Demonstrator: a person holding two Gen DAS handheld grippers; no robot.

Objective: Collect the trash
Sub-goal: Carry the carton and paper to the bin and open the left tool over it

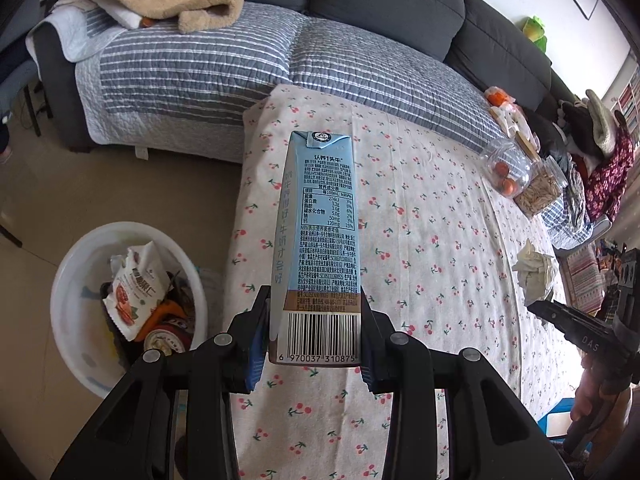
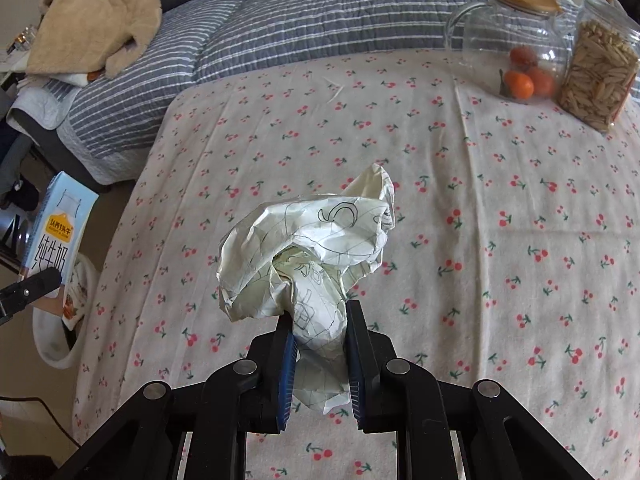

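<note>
The left gripper point(image 1: 316, 336) is clamped on the barcode end of a pale blue milk carton point(image 1: 318, 236), its pads pressing the two narrow side panels so the carton juts straight ahead of the fingers, clear of the cherry-print cloth point(image 1: 432, 240) below. Judging by the ease of the hold, the carton is probably empty and light; its board walls are stiff along the folded edges but will buckle if squeezed mid-panel, so the low grip near the base seam looks sound. Down and to this gripper's left sits the white trash bin point(image 1: 72, 272) on the floor, already holding a snack bag point(image 1: 134, 292) and other wrappers.

The right gripper point(image 2: 320, 344) is closed on a crumpled ball of paper point(image 2: 308, 256) with pen drawings on it — the wad bulges ahead of and above the jaws, lifted off the cloth. It is nearly weightless and soft, and gives under the pads, so a pinch through its dense lower fold holds better than one on a loose flap. Far ahead to this gripper's right stand two glass jars point(image 2: 520, 40) — not trash, I judge.
</note>
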